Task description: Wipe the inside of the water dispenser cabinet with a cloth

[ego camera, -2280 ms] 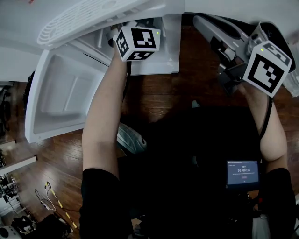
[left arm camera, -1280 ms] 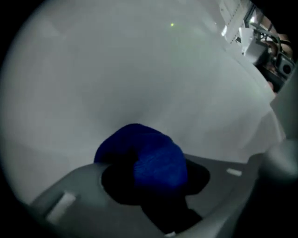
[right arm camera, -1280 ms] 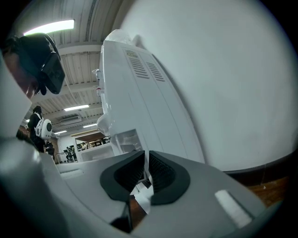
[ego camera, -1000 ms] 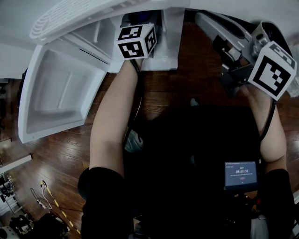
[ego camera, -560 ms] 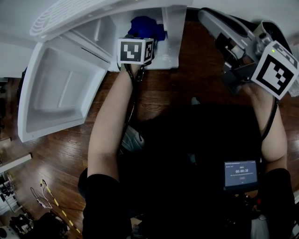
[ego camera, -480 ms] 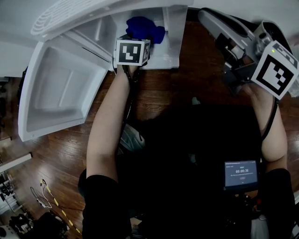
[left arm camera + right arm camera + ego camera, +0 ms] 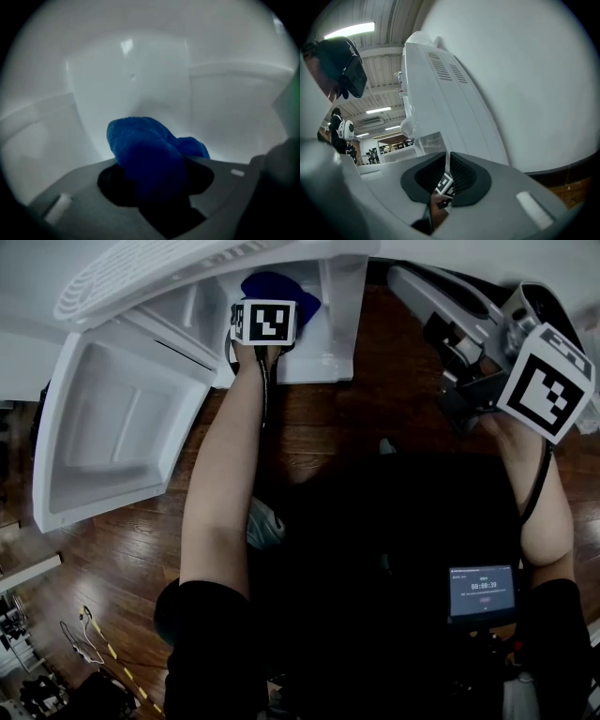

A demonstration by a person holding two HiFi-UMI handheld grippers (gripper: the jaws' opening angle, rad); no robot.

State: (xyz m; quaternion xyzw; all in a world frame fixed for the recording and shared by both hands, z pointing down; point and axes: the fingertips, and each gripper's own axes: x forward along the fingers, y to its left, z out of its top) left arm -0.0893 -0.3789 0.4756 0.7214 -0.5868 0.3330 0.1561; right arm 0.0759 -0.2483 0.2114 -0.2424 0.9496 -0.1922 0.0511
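Blue cloth (image 7: 140,145) lies loose between the fingers of the left gripper (image 7: 154,176), which have just been opening inside the cabinet (image 7: 131,84); wiping looks over. The right gripper (image 7: 447,164) has its fingers closed, empty.

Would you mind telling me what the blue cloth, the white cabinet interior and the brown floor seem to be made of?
Blue cloth: likely terry or microfibre, fuzzy nap, soft folds.
White cabinet interior: probably moulded plastic, smooth, faintly glossy, rounded corners.
Brown floor: wood planks or laminate, visible grain and seams.
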